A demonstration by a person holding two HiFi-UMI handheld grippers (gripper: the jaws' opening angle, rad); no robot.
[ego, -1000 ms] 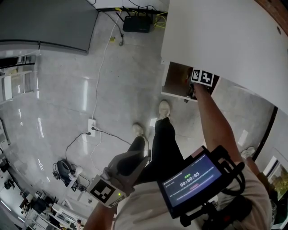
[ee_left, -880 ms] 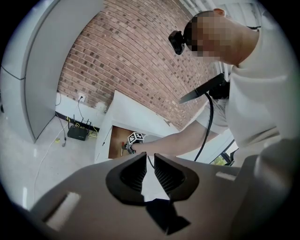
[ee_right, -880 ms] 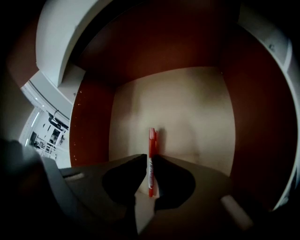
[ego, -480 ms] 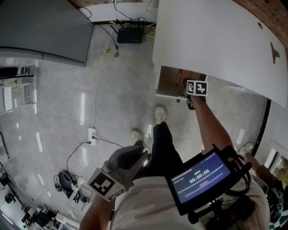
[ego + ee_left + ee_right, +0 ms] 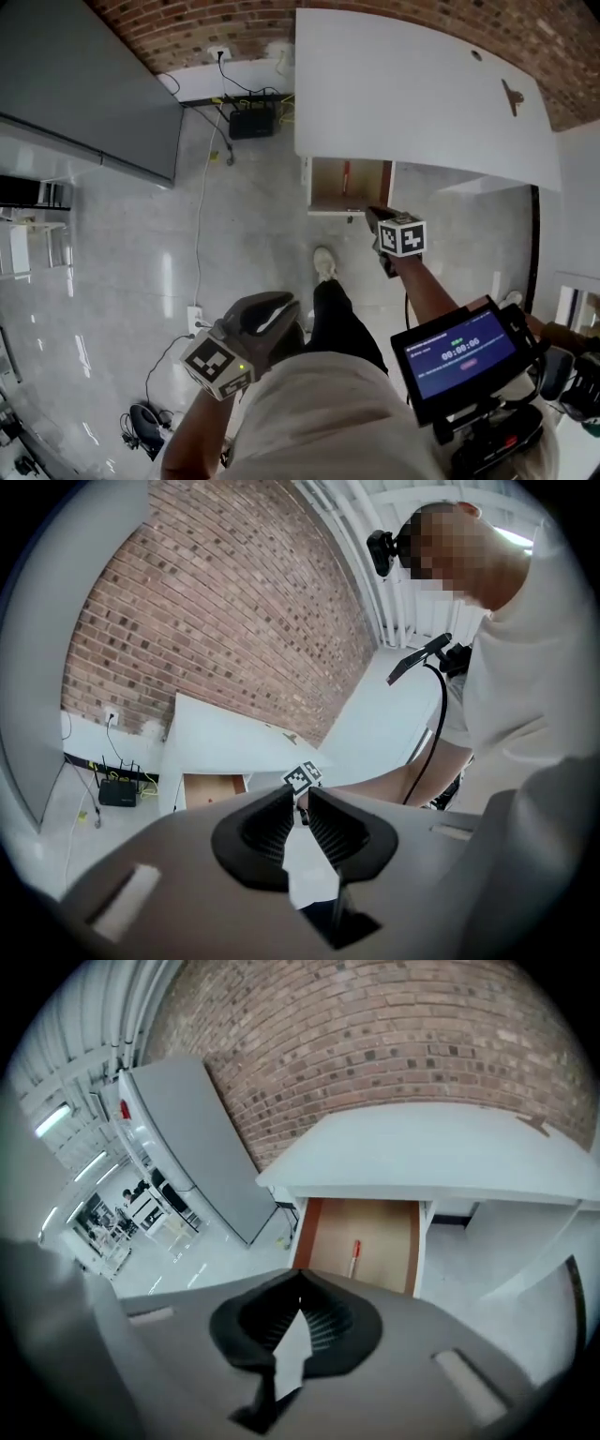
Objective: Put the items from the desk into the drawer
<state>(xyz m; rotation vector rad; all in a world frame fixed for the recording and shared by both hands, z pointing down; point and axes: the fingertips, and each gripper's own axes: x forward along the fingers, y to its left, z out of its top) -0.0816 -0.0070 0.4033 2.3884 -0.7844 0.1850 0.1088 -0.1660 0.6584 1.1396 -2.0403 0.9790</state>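
Observation:
The white desk (image 5: pixel 412 94) has a wooden drawer (image 5: pixel 347 185) pulled out under its left end. A red pen (image 5: pixel 345 173) lies inside it, also plain in the right gripper view as the pen (image 5: pixel 354 1252) on the drawer's floor (image 5: pixel 375 1227). A small brown item (image 5: pixel 512 94) lies on the desk's right part. My right gripper (image 5: pixel 372 216) hovers just in front of the drawer, shut and empty (image 5: pixel 300 1299). My left gripper (image 5: pixel 277 309) hangs low by my hip, its jaws almost together with nothing between them (image 5: pixel 301 794).
A grey cabinet (image 5: pixel 84 75) stands at the left. A black router (image 5: pixel 251 124) with cables sits on the floor by the brick wall. My shoe (image 5: pixel 324 262) is below the drawer. A tablet (image 5: pixel 461 352) hangs at my chest.
My right gripper has drawn back out of the drawer towards me. The view has lifted, so more of the desk top shows. The left gripper stays by my hip.

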